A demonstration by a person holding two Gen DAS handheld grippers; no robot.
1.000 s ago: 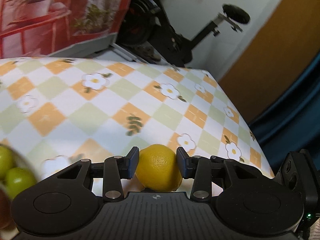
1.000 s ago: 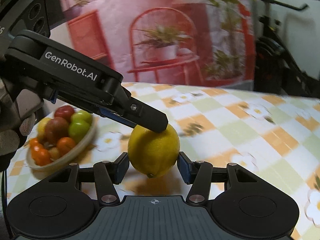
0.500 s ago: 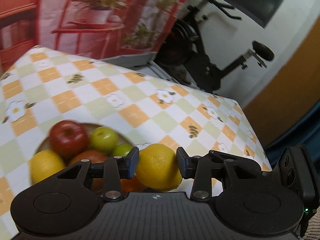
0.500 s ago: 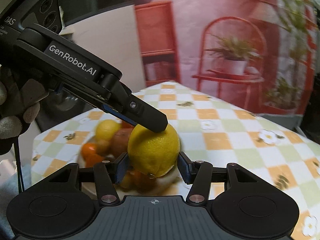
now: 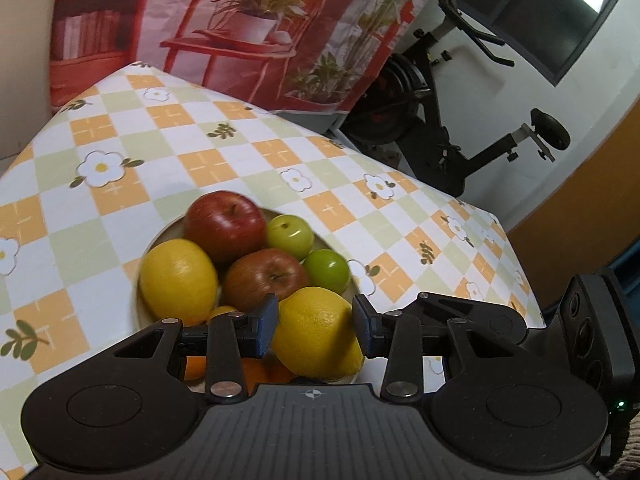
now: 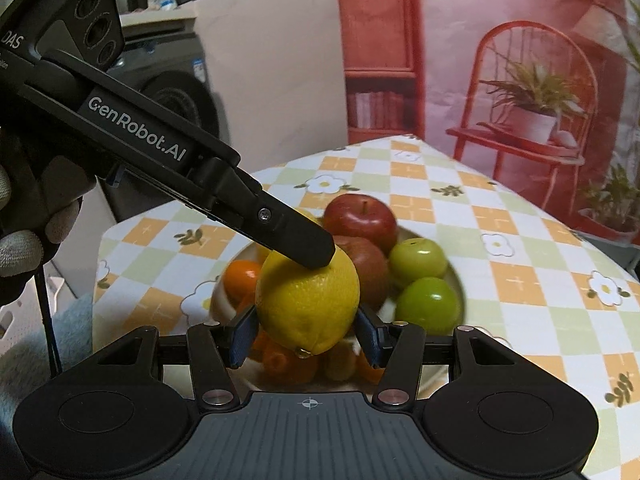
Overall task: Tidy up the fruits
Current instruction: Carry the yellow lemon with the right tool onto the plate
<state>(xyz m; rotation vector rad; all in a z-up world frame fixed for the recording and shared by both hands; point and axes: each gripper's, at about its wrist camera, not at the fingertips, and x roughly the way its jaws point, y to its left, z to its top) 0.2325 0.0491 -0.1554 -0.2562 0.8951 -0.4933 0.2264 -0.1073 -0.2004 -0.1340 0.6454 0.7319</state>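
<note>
Checkered floral tablecloth (image 5: 168,148) under everything; yellow lemon (image 5: 316,332), dimpled skin, nub end down, held over a bowl (image 6: 456,276) of apples, green fruit and oranges; left gripper (image 5: 314,330) clamped on lemon's sides, angled down; right gripper (image 6: 306,336) also clamped on the same lemon; gloved hand (image 6: 24,236) at left edge.

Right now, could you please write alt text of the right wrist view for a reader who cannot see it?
A round yellow lemon is clamped between the blue pads of the right gripper, and the black left gripper presses on its top. Below sits a pale bowl of red apples, green fruits and oranges on a checked floral tablecloth.
</note>
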